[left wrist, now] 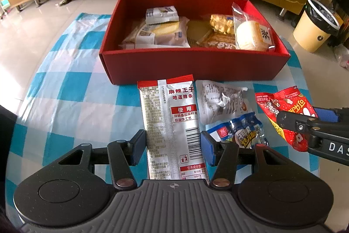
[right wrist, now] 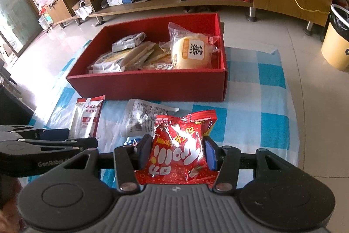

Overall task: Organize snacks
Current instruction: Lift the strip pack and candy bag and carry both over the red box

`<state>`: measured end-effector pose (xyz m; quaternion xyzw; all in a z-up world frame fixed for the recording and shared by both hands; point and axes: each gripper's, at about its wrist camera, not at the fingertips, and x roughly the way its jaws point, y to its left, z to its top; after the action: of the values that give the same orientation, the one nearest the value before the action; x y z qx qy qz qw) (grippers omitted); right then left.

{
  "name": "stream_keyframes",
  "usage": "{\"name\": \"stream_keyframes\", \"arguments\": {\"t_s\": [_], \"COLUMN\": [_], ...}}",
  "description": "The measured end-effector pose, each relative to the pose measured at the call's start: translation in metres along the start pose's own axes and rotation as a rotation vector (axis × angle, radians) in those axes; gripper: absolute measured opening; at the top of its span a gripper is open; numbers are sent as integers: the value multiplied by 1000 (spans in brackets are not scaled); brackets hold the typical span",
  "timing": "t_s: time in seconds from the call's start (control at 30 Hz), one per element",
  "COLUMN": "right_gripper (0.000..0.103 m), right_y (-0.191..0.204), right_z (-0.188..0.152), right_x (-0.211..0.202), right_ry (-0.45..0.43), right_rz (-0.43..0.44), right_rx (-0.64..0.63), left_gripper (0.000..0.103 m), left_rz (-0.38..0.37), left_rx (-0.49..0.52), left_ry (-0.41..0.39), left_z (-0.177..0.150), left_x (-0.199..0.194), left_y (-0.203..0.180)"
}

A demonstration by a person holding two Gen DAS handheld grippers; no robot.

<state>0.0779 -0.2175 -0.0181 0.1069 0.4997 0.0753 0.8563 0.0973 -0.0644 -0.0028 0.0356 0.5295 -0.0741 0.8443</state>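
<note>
On blue-check cloth [left wrist: 72,88]: left gripper [left wrist: 173,143] clamping silver packet [left wrist: 172,123], right gripper [right wrist: 177,153] clamping red packet [right wrist: 181,145]; lower ends of both packets hidden.

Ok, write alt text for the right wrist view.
The right gripper grips a red snack bag between its fingers above a blue checked cloth. Beyond it sits an open red box partly filled with wrapped snacks.

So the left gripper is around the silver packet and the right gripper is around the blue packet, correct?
Not quite. The right gripper is around the red packet, not the blue one, as the right wrist view shows. The blue packet lies on the cloth. The left gripper is around the silver packet, as you say.
</note>
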Motion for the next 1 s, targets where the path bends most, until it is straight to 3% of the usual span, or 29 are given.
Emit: {"name": "stream_keyframes", "arguments": {"t_s": [1.0], "right_gripper": [48], "right_y": [-1], "right_z": [38], "right_x": [-26], "right_ry": [-148], "right_rz": [47], "right_rx": [41], "left_gripper": [62], "left_rz": [-11], "left_rx": [1], "left_ry": [-159], "left_z": [40], "left_x": [-32], "left_y": [-7]}}
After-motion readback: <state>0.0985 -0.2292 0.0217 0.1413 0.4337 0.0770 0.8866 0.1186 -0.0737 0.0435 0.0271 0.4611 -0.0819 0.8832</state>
